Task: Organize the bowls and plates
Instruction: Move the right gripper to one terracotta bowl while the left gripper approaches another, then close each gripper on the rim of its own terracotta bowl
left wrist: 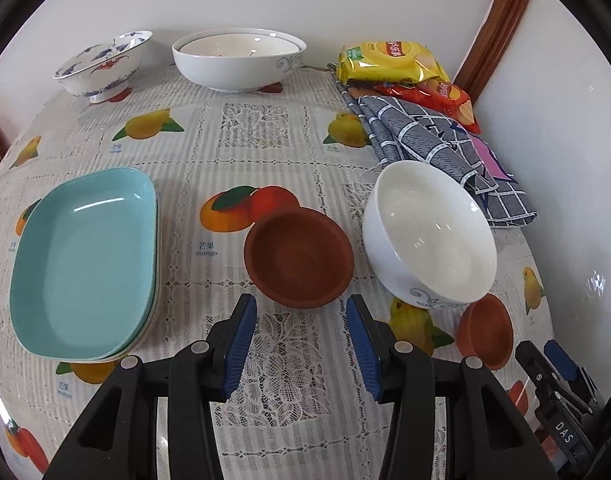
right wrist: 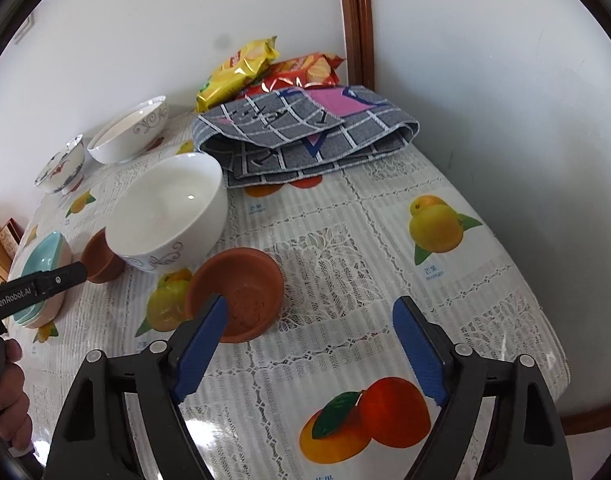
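Across the fruit-print tablecloth (left wrist: 241,152) I count two small terracotta bowls, three white or patterned bowls, and a stack of teal dishes. One terracotta bowl (left wrist: 299,256) sits at the middle of the left wrist view, just above the left gripper (left wrist: 301,344), whose blue pads stand moderately apart with nothing between them. The second terracotta bowl (left wrist: 487,332) lies at lower right of that view, partly hidden behind a white bowl with grey scrollwork (left wrist: 429,236).

At centre left is the teal dish stack (left wrist: 85,264): a teal rectangular dish on top, with edges of at least one more dish showing beneath; how many in all I cannot tell. At the upper edge stand a blue-and-red painted footed bowl (left wrist: 103,66) and a wide white bowl (left wrist: 239,60).

Other items crowd the upper right: a yellow chip bag (left wrist: 389,60), a red chip bag (left wrist: 441,98), and a folded grey checked cloth (left wrist: 437,148).

From the right wrist view, the right gripper (right wrist: 309,356) is spread wide and empty, its left pad overlapping the near rim of the second terracotta bowl; whether they touch I cannot tell.
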Action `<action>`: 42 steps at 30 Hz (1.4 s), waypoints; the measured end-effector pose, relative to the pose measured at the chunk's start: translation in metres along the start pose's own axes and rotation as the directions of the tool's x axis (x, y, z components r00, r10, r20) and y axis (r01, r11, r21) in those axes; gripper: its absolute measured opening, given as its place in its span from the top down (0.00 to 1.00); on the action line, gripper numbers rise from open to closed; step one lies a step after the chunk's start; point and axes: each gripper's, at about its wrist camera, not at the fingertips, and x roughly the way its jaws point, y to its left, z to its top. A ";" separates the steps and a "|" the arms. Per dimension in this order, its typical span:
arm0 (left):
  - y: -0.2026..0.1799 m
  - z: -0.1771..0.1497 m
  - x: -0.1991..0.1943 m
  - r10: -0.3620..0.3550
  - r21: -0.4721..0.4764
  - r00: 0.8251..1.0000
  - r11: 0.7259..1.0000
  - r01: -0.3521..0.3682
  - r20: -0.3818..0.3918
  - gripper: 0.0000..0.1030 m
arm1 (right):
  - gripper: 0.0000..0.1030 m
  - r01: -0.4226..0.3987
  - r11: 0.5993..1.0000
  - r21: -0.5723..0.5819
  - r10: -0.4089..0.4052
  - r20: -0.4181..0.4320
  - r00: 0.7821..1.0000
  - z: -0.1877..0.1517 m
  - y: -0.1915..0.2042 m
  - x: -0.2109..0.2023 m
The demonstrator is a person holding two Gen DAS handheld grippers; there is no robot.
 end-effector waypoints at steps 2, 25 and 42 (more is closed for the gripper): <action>0.003 0.002 0.005 0.011 -0.016 1.000 1.000 -0.011 -0.006 0.54 | 0.21 -0.010 1.000 0.003 0.010 -0.014 1.000 0.000 -0.001 0.006; 0.013 0.021 0.038 0.060 -0.106 0.998 0.992 -0.062 -0.021 0.54 | 0.40 -0.049 0.999 0.002 0.049 -0.084 0.995 0.013 0.001 0.048; 0.015 0.027 0.051 0.059 -0.084 0.997 0.995 -0.063 -0.046 0.78 | 0.82 -0.050 0.997 -0.063 0.045 -0.088 0.995 0.020 0.020 0.054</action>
